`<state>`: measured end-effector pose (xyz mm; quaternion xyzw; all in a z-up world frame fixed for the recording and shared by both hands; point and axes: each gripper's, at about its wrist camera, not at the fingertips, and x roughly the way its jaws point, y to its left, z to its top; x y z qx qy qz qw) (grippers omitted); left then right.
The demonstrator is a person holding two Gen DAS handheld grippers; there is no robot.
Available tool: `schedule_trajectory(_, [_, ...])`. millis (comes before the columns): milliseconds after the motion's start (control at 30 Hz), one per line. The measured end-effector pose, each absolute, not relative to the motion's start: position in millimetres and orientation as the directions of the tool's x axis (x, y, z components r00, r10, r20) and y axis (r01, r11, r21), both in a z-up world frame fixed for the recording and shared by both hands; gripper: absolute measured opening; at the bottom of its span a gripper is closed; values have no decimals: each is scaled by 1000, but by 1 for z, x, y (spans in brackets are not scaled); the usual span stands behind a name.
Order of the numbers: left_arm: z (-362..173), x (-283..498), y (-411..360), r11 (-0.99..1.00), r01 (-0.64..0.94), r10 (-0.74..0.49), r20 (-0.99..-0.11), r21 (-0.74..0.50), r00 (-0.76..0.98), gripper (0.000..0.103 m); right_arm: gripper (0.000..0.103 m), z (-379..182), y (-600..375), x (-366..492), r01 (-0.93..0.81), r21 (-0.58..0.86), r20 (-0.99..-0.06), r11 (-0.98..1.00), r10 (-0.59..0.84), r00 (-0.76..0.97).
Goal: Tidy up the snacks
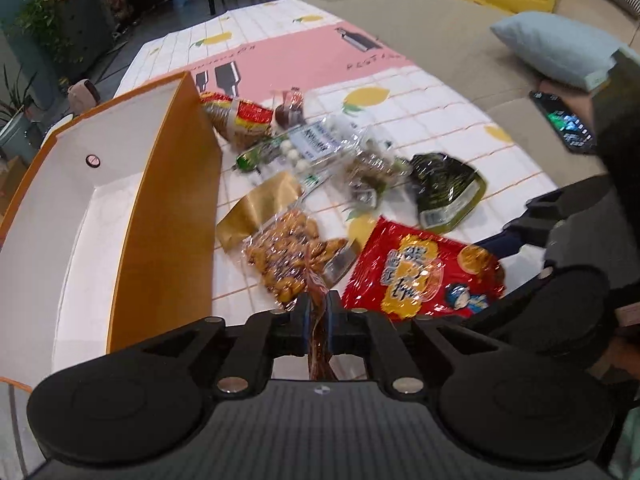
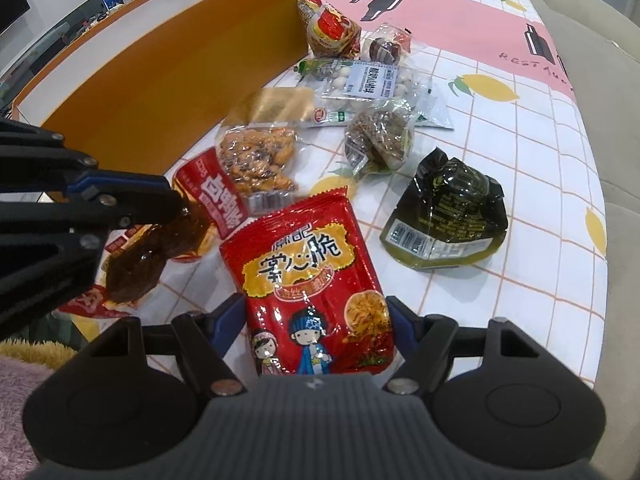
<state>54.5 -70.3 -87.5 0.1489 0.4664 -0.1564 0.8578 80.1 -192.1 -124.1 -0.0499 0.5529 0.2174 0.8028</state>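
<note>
My left gripper (image 1: 318, 312) is shut on a thin red-brown snack packet (image 1: 318, 344) and holds it above the table; the right wrist view shows that gripper (image 2: 176, 208) and the packet (image 2: 140, 256) at the left. My right gripper (image 2: 316, 320) has its jaws around the red noodle-snack bag (image 2: 316, 276), fingers (image 2: 224, 320) still wide apart; the bag (image 1: 424, 272) lies flat. An orange box (image 1: 168, 216) with a white inside stands open at the left. Several other snack packs lie beside it.
On the lemon-print tablecloth (image 2: 520, 168) lie a dark green pack (image 2: 448, 212), a brown nut pack (image 2: 256, 160), a white-ball pack (image 2: 372, 80) and a grain pack (image 2: 380, 136). A beige sofa (image 1: 440, 40) with cushions borders the table; a phone (image 1: 564, 120) lies on it.
</note>
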Motion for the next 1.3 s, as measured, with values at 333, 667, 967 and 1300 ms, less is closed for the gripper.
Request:
schedule_trajectory(333, [-103, 66, -50, 934, 354, -214, -865, -45, 455, 20, 72, -124, -193, 81, -407, 168, -908, 898, 302, 290])
schedule_trajectory(667, [-91, 59, -50, 937, 348, -207, -843, -25, 496, 18, 70, -120, -192, 79, -410, 157, -910, 898, 293, 294])
schedule_trajectory(967, [-57, 49, -46, 944, 330, -214, -814, -29, 540, 18, 61, -93, -196, 72, -396, 171, -884, 902, 318, 344])
schedule_trajectory(1300, [-9, 43, -24, 961, 269, -226, -754, -68, 617, 18, 26, -54, -189, 56, -393, 230, -817, 890, 396, 419])
